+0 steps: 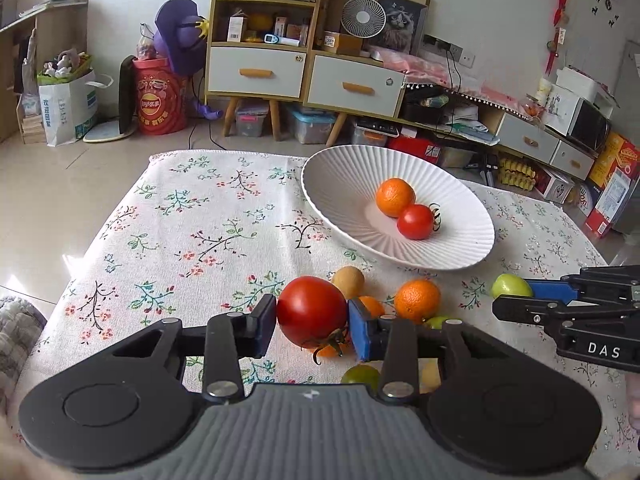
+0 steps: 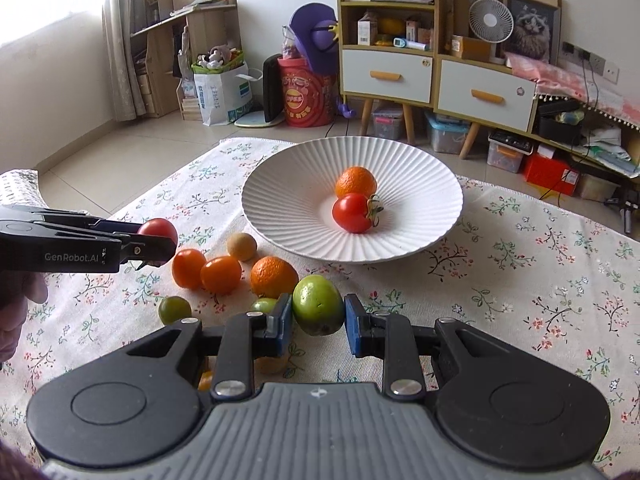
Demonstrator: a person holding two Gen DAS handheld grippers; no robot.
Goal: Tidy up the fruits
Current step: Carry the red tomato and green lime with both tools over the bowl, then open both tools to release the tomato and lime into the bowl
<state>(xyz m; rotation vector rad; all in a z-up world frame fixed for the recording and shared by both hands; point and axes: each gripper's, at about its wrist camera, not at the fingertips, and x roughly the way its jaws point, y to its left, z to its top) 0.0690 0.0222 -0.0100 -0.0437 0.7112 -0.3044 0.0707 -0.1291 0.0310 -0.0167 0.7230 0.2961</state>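
Note:
My left gripper (image 1: 312, 322) is shut on a large red tomato (image 1: 311, 310), held above the floral tablecloth; it also shows in the right wrist view (image 2: 159, 229). My right gripper (image 2: 318, 316) is shut on a green fruit (image 2: 318, 309), which also shows in the left wrist view (image 1: 511, 286). A white ribbed plate (image 2: 288, 200) holds an orange (image 2: 355, 182) and a red tomato (image 2: 352, 213). On the cloth in front of the plate lie an orange (image 2: 274, 276), two small orange fruits (image 2: 221, 274), a tan round fruit (image 2: 241, 246) and small green fruits (image 2: 174, 309).
The table (image 1: 192, 220) carries a floral cloth, with its far edge just behind the plate. Beyond it stand wooden cabinets (image 1: 304, 72), storage boxes, a red bucket (image 1: 162, 100) and a paper bag (image 1: 68, 108) on the tiled floor.

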